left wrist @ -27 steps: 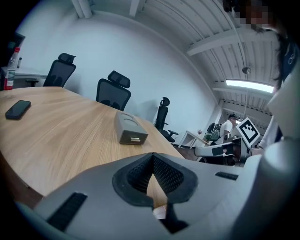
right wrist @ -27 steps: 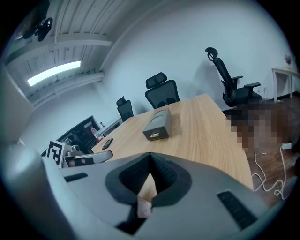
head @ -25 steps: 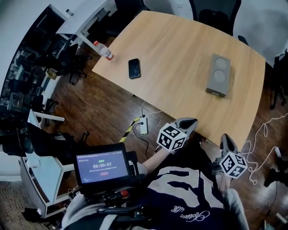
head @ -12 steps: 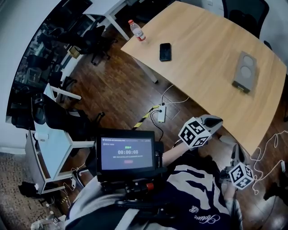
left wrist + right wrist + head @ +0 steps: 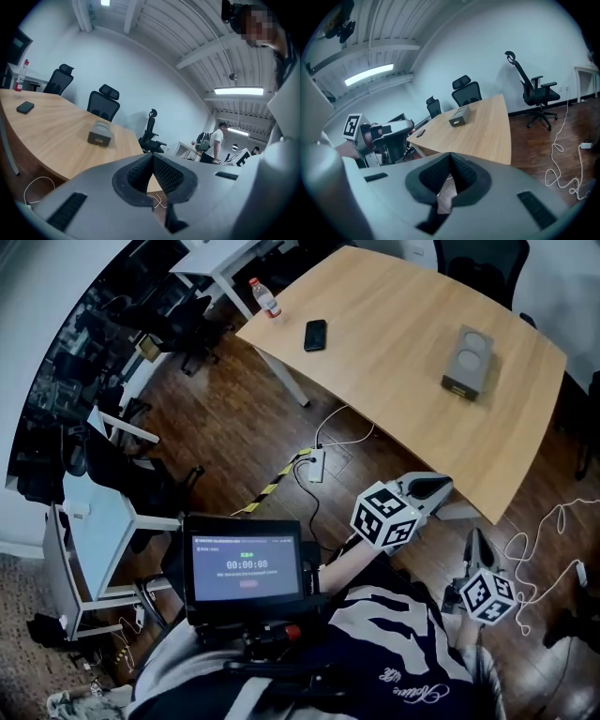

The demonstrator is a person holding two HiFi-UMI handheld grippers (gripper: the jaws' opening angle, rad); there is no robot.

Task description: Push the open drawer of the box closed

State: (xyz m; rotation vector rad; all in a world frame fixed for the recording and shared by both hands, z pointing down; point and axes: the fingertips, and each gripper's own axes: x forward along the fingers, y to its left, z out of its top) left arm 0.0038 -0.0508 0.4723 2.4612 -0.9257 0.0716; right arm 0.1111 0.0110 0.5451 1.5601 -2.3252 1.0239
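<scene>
- Standing off from the table [image 5: 394, 352] – the push hasn't begun; this is the approach step.
- Left gripper [image 5: 433, 487] and right gripper [image 5: 474, 542] are held close to the body, short of the table's near corner. Both have their jaws pressed together with nothing between them.
- Box [image 5: 468, 359] sits toward the table's far right corner, well apart from both grippers. Its short end looks turned our way; how far the drawer is out is too small to tell.
- Next move, as I read it: step in, reach over the near edge and put closed jaw tips flat on the drawer front – push straight, brace the box if it slides.
- Phone [image 5: 316, 335] and bottle [image 5: 264, 298] are at the left corner, off the path. Nothing lies between grippers and box but bare tabletop.
</scene>
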